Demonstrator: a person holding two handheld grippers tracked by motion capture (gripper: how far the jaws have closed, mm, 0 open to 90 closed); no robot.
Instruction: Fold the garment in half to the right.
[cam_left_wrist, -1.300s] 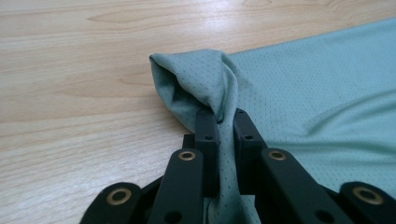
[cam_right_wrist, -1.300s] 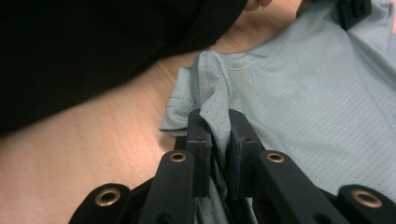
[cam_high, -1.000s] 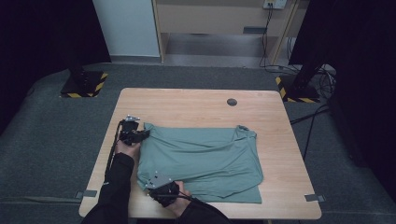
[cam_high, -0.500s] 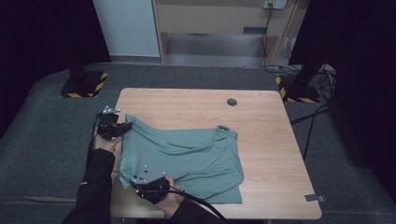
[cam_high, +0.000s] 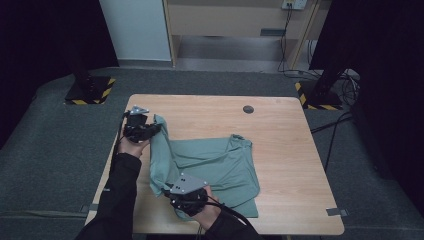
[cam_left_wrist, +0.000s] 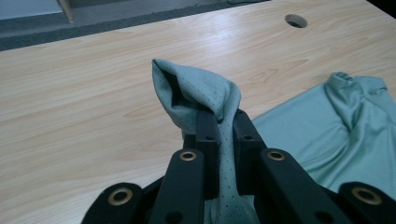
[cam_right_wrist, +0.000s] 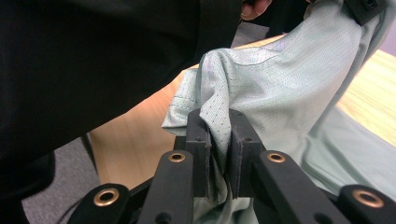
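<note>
So I'm at a light wooden table (cam_high: 280, 135) with a round cable hole (cam_high: 248, 109) near its far edge, sitting on grey carpet (cam_high: 55, 150). Behind it there's a pale wood cabinet (cam_high: 225, 20) against the wall, black curtains on both sides, and two stand bases with yellow-black hazard tape (cam_high: 90, 90) on the floor.

My left gripper (cam_high: 141, 127) has its jaws clamped on a bunched corner of the green shirt (cam_high: 215, 160), held up over the table's left side; in the left gripper view the fabric (cam_left_wrist: 201, 93) pokes out above my pads. My right gripper (cam_high: 186, 196) is pinched tight on the hem (cam_right_wrist: 219, 112) at the near edge, also lifted off the wood. The strip of shirt between my hands hangs in the air, while the rest lies flat mid-table, collar end toward the far side.

Hard to see: my dark sleeve (cam_right_wrist: 93, 60) blocks the top left of the right gripper view, and the shirt's underside and the folds near my right hand are a mess I can't sort out.
</note>
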